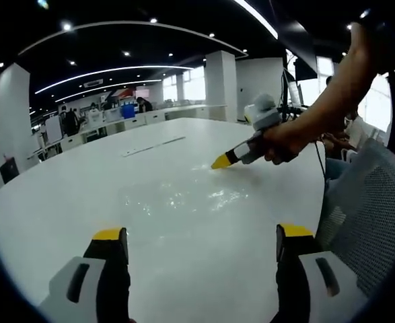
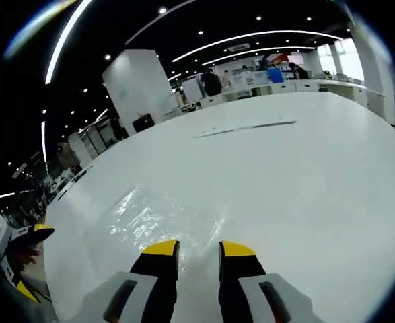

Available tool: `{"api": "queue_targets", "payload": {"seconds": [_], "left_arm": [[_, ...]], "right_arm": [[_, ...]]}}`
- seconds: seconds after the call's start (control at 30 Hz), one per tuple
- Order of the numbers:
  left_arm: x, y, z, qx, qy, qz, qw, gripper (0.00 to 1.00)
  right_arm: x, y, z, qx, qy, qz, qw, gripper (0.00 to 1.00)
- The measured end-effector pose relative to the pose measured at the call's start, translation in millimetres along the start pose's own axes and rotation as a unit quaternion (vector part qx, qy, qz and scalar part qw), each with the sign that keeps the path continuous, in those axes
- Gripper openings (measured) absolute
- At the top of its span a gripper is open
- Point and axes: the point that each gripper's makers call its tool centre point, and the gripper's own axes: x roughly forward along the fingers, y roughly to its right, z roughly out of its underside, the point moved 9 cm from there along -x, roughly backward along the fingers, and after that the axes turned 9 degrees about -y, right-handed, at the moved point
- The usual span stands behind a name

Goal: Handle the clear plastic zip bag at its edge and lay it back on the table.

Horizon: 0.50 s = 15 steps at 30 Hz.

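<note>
While both grippers sit over the white table, the scene breaks down like this:

Table: big white table (image 1: 83, 182), glossy, wide and rounded; also seen in the right gripper view (image 2: 305, 175).

Bag: clear plastic zip bag (image 1: 184, 195) lies flat on the tabletop, hard to see, mostly shiny crinkle glints. In the right gripper view the bag (image 2: 150, 215) spreads from the jaw tips toward the left, its near edge at or between the jaws.

Left gripper: left gripper (image 1: 200, 245) low in its own view, yellow-tipped jaws spread wide apart, nothing between them, bare tabletop in the gap. Bag lies ahead of the tips, apart from them. Part of it shows at the left edge of the right gripper view (image 2: 29, 239); jaws unclear there.

Right gripper: right gripper (image 2: 198, 252) has its jaws drawn near each other, a narrow gap left, tips at the bag's edge. Cannot tell whether they actually pinch plastic. In the left gripper view it (image 1: 223, 161) comes in from the right, yellow tip down at the bag's far edge, held by a hand (image 1: 284, 138).

Strip: thin long strip (image 1: 153, 146) lies on the table far from the bag; same strip (image 2: 247, 128) in the right gripper view.

Chair: grey mesh chair back (image 1: 365, 202) beside the table at right.

Background: office desks, white pillar (image 2: 140, 87), ceiling light lines.
</note>
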Motion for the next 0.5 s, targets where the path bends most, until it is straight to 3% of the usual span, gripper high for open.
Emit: {"api": "queue_targets", "payload": {"seconds": [0.2, 0.5], "left_arm": [[0.9, 0.6, -0.3, 0.002, 0.000, 0.000, 1.0000, 0.89], [3.8, 4.3, -2.3, 0.014, -0.006, 0.004, 0.9999, 0.86]], "right_arm": [[-2.0, -0.6, 0.9, -0.001, -0.004, 0.006, 1.0000, 0.00], [-11.6, -11.7, 7.8, 0.029, 0.011, -0.003, 0.9995, 0.00]]}}
